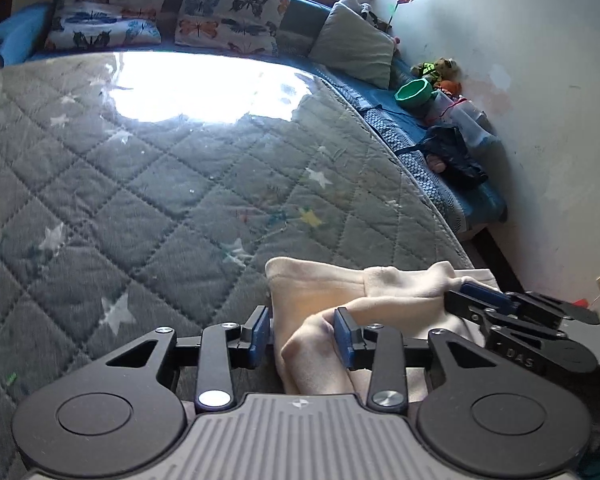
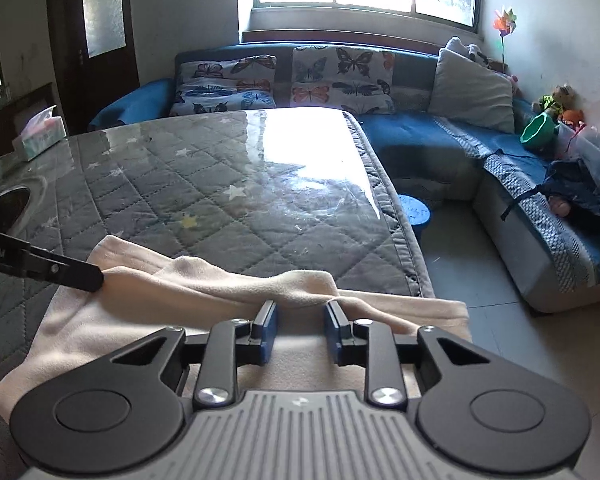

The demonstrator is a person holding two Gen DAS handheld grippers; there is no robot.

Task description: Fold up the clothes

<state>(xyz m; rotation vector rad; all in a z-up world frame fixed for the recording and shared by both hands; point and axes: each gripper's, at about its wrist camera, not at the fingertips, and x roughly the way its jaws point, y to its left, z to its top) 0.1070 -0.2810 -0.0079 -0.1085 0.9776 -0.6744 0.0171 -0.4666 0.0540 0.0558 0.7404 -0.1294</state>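
A cream garment lies bunched at the near right corner of the grey quilted table cover. My left gripper is open, its jaws on either side of a raised fold of the cloth. My right gripper is open over the garment, with a raised ridge of cloth just ahead of its fingertips. The right gripper also shows in the left wrist view, lying on the cloth. The left gripper shows in the right wrist view, touching the cloth's left side.
A blue sofa with butterfly cushions runs behind and to the right of the table. A green bowl, toys and dark clothes lie on it. A tissue box stands at the table's far left. A blue stool stands on the floor.
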